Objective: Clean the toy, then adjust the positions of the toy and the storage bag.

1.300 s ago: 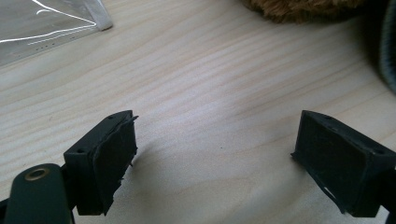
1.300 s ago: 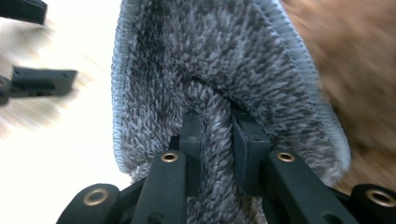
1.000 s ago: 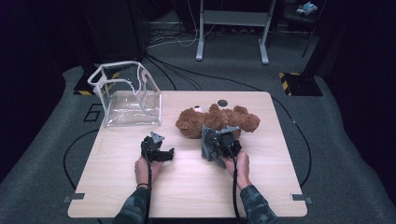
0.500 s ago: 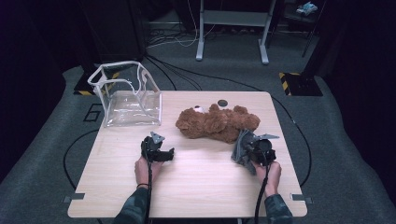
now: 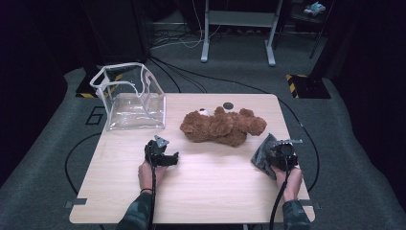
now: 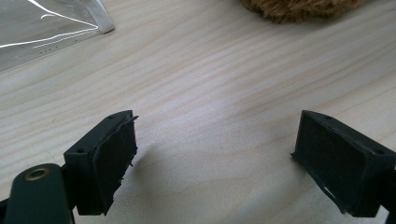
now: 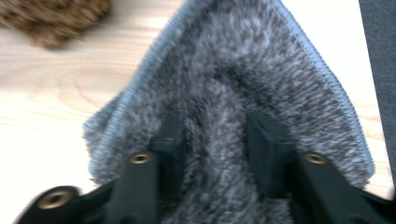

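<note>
A brown teddy bear [image 5: 222, 127] lies on its side in the middle of the wooden table [image 5: 215, 196]. Near the table's right edge a grey fluffy cloth [image 5: 261, 152] rests on the wood, with my right gripper [image 5: 269, 155] over it. In the right gripper view the cloth [image 7: 243, 70] bunches into a loose ridge between the jaws of my right gripper [image 7: 217, 135], which have just been opening and stand apart. My left gripper [image 5: 163, 149] sits left of centre. Its jaws [image 6: 215, 158] stand wide open over bare wood.
A clear plastic bag [image 5: 131, 103] with white trim stands open at the table's back left, its corner [image 6: 42, 28] ahead of the left gripper. A small black disc [image 5: 228, 105] lies behind the bear. The bear's fur [image 7: 51, 18] lies to the cloth's left.
My right hand has carried the grey cloth from beside the bear to the right, near the table's edge. The left gripper has stayed put.
</note>
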{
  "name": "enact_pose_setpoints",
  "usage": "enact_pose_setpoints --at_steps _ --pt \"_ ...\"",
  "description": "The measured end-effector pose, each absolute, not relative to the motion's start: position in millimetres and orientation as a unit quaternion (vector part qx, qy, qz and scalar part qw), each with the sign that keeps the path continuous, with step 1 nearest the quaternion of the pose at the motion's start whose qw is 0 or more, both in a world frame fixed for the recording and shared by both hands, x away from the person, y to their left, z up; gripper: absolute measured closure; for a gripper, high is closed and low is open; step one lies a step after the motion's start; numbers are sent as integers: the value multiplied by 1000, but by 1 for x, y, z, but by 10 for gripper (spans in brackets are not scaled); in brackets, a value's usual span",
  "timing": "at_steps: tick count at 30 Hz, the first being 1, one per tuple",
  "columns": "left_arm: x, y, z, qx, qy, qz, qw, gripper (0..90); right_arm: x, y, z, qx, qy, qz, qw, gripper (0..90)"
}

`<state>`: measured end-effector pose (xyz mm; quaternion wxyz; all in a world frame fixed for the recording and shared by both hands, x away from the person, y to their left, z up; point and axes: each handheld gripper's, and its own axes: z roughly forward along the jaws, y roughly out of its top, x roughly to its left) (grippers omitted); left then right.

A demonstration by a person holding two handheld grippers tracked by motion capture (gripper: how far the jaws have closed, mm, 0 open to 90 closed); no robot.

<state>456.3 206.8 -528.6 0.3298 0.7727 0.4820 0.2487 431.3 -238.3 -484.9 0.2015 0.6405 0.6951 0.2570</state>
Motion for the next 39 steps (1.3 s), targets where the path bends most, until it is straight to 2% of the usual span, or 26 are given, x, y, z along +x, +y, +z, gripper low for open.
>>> enact_pose_setpoints --at_steps 4,6,10,19,24,31,39 --pt "456 207 -529 773 482 248 330 125 429 -235 -475 628 698 277 206 318" --pt "456 207 -529 772 484 246 331 125 427 -232 -469 618 702 288 206 240" --pt "456 207 -529 772 484 244 332 125 427 -225 -461 598 713 309 199 167" --pt "461 212 -529 780 482 211 337 120 436 -213 -454 566 734 323 193 130" --pt "461 210 -523 789 479 206 325 77 443 -210 -455 555 743 322 192 99" --pt "468 205 -495 765 484 187 381 73 449 -208 -455 553 746 322 185 61" --pt "487 184 -462 773 451 202 398 128 458 -209 -443 546 744 338 182 47"
